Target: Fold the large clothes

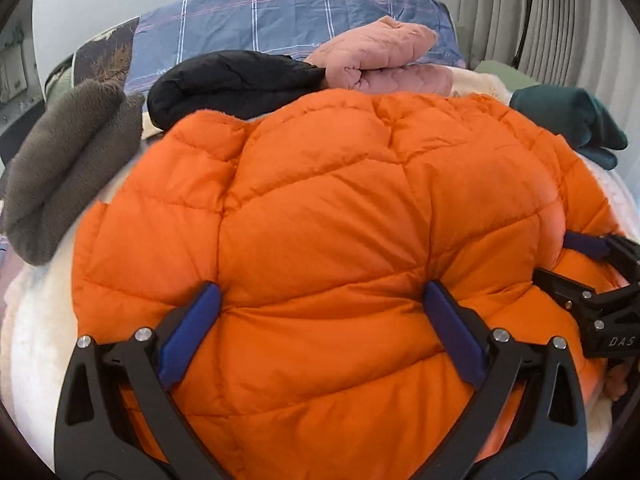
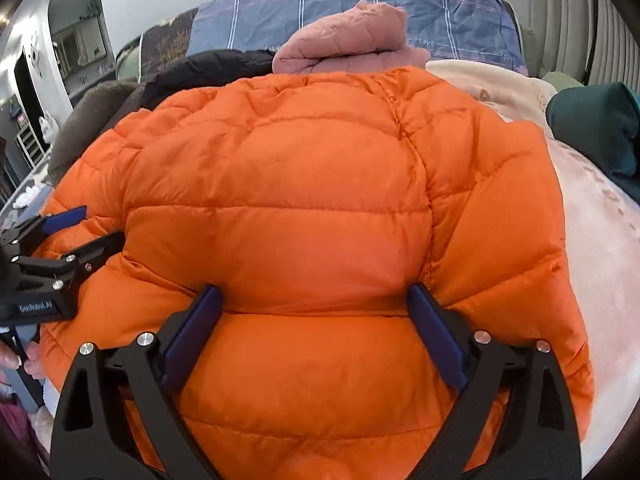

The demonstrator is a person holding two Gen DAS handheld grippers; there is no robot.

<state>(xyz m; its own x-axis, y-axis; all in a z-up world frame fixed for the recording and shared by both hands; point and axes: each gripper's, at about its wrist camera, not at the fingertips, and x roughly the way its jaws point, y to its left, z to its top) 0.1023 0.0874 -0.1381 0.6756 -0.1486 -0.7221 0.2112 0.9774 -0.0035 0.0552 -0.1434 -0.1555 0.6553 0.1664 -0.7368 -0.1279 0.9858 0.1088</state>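
A puffy orange quilted jacket [image 1: 320, 208] lies spread on the bed and fills both views [image 2: 288, 200]. My left gripper [image 1: 322, 292] is open wide, its blue-padded fingers [image 1: 192, 332] pressed down on the jacket's near edge, with padding bulging between them. My right gripper [image 2: 314, 293] is also open wide, and its fingers [image 2: 436, 336] straddle a bulge of the same jacket. Each gripper shows in the other's view: the right one [image 1: 568, 260] at the jacket's right side, the left one [image 2: 88, 232] at its left side. Both rest on the fabric.
Folded clothes lie behind the jacket: a grey fleece [image 1: 68, 168], a black jacket [image 1: 228, 84], a pink quilted jacket [image 1: 380, 56] and a dark teal garment [image 1: 572, 120]. A blue plaid pillow [image 1: 288, 20] is at the head. A cream blanket [image 2: 600, 240] covers the bed.
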